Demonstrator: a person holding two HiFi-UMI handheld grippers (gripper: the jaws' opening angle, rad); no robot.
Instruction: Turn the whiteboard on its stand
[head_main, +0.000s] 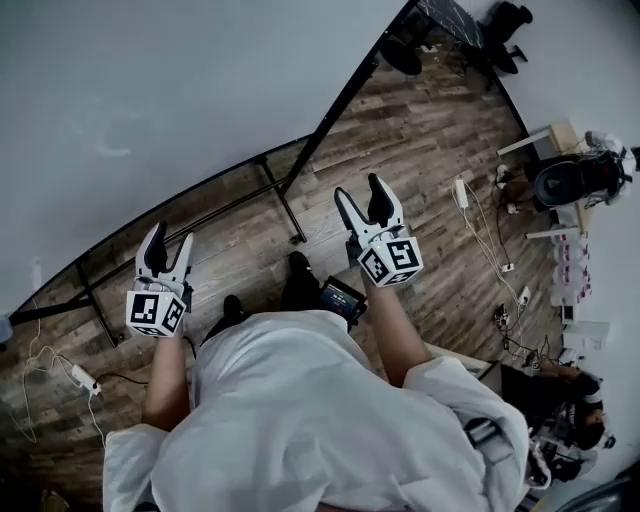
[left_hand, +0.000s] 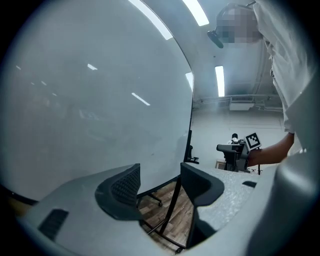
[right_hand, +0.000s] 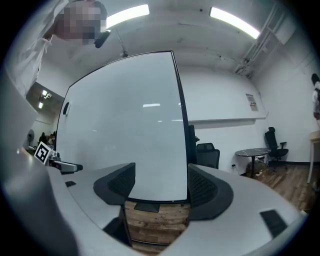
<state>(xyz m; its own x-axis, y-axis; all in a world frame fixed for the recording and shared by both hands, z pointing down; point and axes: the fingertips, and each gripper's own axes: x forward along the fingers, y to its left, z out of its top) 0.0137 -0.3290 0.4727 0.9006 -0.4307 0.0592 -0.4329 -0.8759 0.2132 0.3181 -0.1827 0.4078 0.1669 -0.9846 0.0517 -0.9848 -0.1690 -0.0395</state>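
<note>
Whiteboard (head_main: 150, 90): large, blank, upright on a black stand (head_main: 291, 205); fills the upper left of the head view, over the wood floor (head_main: 400, 130), directly ahead of both grippers.

Left gripper (head_main: 168, 245): claw wide, nothing between the jaws; pointed at the board face, near it but apart from it as far as visible.

Right gripper (head_main: 360, 192): claw wide too, empty; also apart from the board. Looks past its jaws at the lower edge and the dark side frame (right_hand: 180, 125) of the board.

Stage: probably the approach, no hold taken yet.

Handling, as a judgement: stiff and flat panel, likely rather heavy for its thin frame. Face smooth and slippery, so nothing on it for jaws to bite. Likely slow to start turning and slow to stop.

Where to take hold: on the narrow dark frame at the side edge, thin enough to go between open jaws; probably one gripper higher and one lower on the same edge, then a steady push round.

Pivot or wheels: cannot tell which from these views.

Risk: jaws sliding off the frame; stand tipping or catching at a foot.

Nearby: office chair (right_hand: 207, 155) and round table (right_hand: 252, 152) behind the board, well apart.
</note>
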